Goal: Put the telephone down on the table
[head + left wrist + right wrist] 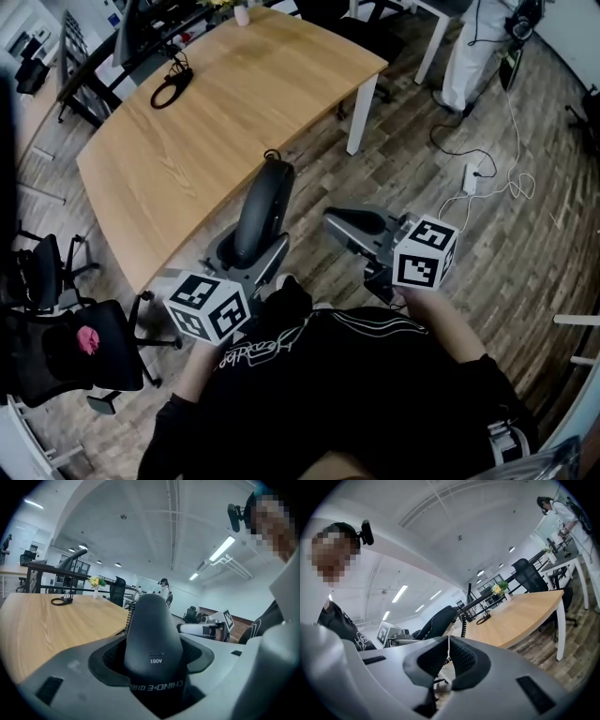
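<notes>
A black telephone handset [263,208] stands upright in my left gripper [247,253], whose jaws are shut on its lower end, just off the near edge of the wooden table [234,112]. In the left gripper view the handset [152,639] fills the centre between the pads, with its coiled cord [130,616] behind it. My right gripper [339,223] hovers to the right of the handset over the floor. Its pads [461,660] are pressed together with nothing between them. The handset [438,620] and table [515,616] show beyond them.
A black coiled cable [171,89] and a small vase [242,13] lie on the table's far part. Black office chairs [56,347] stand at the left. A power strip with white cables [472,178] lies on the floor at the right, near a standing person [469,56].
</notes>
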Motion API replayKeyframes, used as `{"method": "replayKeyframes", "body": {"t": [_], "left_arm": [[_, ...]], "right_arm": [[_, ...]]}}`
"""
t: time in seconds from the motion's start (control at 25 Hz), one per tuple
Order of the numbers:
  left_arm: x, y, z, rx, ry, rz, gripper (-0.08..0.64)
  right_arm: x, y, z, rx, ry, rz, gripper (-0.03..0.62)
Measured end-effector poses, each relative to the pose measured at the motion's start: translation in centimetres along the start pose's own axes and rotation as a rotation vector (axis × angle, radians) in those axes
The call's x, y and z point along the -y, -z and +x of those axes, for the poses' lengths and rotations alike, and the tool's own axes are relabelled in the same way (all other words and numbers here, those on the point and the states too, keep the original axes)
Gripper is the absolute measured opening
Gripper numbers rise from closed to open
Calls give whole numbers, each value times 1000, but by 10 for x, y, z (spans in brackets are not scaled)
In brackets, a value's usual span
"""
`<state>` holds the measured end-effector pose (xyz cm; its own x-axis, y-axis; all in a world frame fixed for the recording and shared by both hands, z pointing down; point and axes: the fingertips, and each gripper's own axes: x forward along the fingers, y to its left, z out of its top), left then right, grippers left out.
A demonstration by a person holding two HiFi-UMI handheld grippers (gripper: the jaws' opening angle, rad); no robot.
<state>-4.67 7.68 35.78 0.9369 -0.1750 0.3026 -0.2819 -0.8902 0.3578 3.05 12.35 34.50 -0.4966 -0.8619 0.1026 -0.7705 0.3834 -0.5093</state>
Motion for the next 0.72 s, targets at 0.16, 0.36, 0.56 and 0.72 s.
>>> {"method": "replayKeyframes", "body": {"t": [0.16, 0.36, 0.56, 0.72], "left_arm": [[-17, -12, 20, 8, 8, 0, 288], [-47, -29, 59, 12, 29, -25, 290], [-86, -55, 108, -4, 48, -40, 290], [-124, -78, 141, -11, 35, -46, 288]], "right_arm": [[21, -13, 6, 8, 15, -5, 38], [62, -32, 15, 5, 62, -4, 38], [114, -57, 45, -2, 76, 14, 38], [155, -77, 80, -25, 63, 33, 40]]}}
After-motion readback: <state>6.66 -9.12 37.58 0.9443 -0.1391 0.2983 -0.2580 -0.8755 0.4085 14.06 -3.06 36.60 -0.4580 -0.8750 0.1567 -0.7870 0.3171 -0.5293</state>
